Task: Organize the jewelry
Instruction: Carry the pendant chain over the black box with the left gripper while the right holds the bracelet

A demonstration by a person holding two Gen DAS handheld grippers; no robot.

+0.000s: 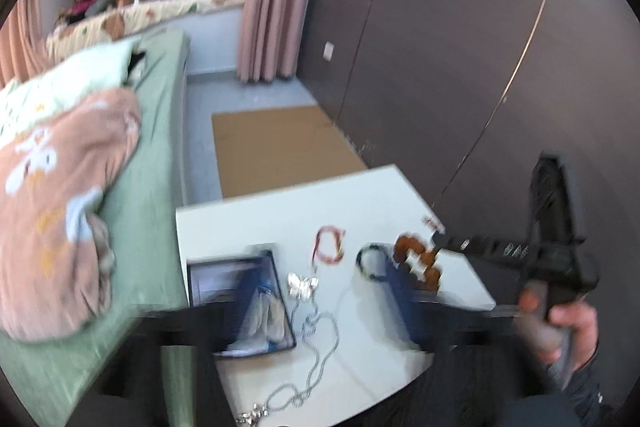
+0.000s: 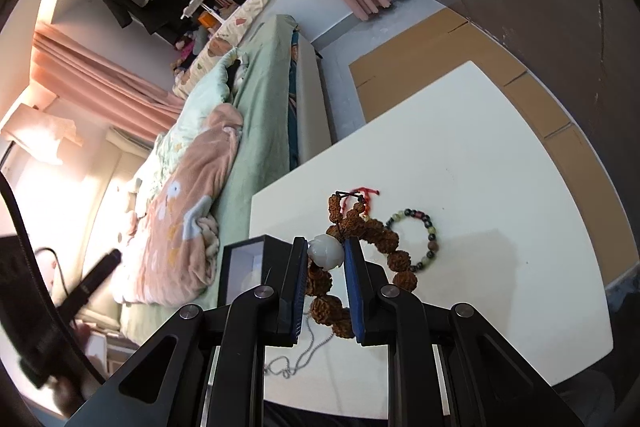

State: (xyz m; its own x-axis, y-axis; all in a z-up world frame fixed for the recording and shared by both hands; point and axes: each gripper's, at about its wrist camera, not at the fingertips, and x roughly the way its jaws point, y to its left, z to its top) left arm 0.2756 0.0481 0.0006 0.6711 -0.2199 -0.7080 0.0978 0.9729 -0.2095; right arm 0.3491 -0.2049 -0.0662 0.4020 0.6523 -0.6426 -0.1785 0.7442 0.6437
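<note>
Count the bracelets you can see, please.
3. The brown bead bracelet hangs from the right gripper, pinched at its white bead. The green bead bracelet and red string bracelet lie on the white table. Others may be hidden in the box.

A brown seed bracelet (image 2: pixel 360 227) with a white bead (image 2: pixel 326 251) hangs lifted; a dark bead bracelet (image 2: pixel 416 241) lies on the table.

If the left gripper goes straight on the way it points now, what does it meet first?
Probably the silver chain with the butterfly pendant on the white table, beside the open box; blur leaves depth unclear.
</note>
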